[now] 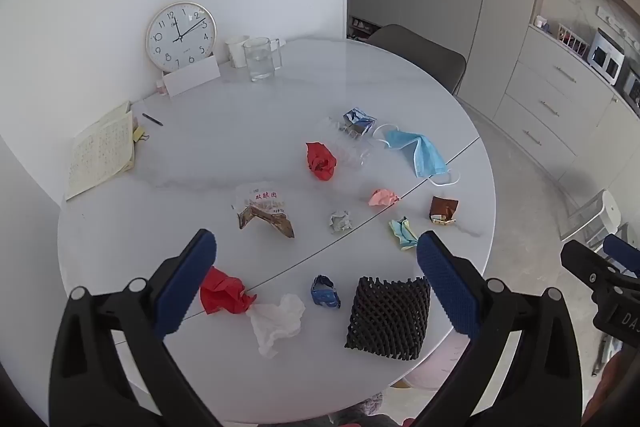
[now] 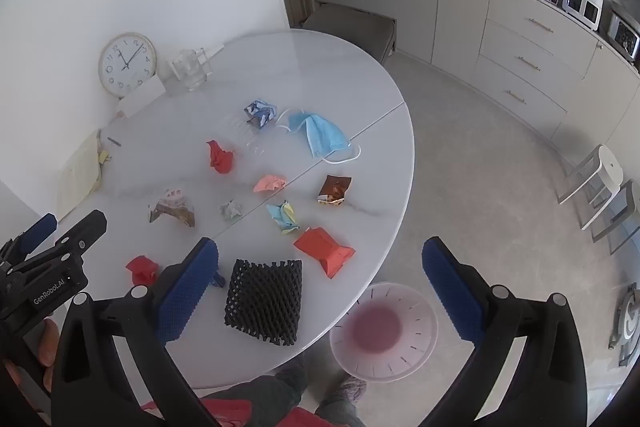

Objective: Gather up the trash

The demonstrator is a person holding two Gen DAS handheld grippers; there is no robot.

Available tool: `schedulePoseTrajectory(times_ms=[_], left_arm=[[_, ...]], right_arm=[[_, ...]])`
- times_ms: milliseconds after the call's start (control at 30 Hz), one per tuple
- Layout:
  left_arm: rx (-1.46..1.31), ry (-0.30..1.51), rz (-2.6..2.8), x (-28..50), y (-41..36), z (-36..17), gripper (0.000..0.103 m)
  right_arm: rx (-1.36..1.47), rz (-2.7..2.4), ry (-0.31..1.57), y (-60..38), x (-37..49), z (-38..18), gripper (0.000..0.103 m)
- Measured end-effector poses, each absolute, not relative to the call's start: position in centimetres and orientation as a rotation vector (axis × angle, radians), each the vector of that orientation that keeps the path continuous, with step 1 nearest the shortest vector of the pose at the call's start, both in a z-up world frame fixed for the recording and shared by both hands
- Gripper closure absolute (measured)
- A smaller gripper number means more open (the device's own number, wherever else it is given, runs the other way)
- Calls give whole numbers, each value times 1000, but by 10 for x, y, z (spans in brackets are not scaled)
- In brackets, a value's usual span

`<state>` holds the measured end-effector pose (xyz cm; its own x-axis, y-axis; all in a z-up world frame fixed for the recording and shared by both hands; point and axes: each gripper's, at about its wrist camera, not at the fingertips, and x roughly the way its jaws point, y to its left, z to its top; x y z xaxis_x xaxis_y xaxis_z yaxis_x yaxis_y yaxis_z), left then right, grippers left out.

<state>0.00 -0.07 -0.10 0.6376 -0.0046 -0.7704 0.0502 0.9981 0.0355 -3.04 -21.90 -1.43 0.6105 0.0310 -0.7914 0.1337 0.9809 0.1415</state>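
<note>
Trash is scattered over a round white table (image 1: 280,99). Near its front edge lie a black foam net (image 1: 390,313), a white tissue (image 1: 278,319), a crumpled red paper (image 1: 224,293) and a small blue wrapper (image 1: 325,291). Farther back are a snack bag (image 1: 266,213), a blue face mask (image 1: 418,151) and another red wad (image 1: 321,161). My left gripper (image 1: 316,283) hovers open above the front pieces, holding nothing. My right gripper (image 2: 320,287) is open and empty over the table's edge, with the foam net (image 2: 266,301) beside its left finger and a red carton (image 2: 326,253) ahead. A pink bin (image 2: 384,331) stands on the floor below.
At the back of the table are a clock (image 1: 181,35), a glass pitcher (image 1: 260,59), a mug (image 1: 237,51), an open notebook (image 1: 102,149) and a pen (image 1: 153,119). A grey chair (image 1: 416,55) stands behind. Cabinets (image 2: 532,39) and a white stool (image 2: 600,183) line the right.
</note>
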Motion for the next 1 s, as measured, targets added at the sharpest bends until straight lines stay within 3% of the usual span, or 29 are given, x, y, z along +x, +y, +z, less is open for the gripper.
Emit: schedulePoseTrajectory(times_ms=[1000], left_arm=[[40, 914, -51, 1, -3, -9, 7]], right_arm=[[207, -66, 942, -222, -30, -20, 2]])
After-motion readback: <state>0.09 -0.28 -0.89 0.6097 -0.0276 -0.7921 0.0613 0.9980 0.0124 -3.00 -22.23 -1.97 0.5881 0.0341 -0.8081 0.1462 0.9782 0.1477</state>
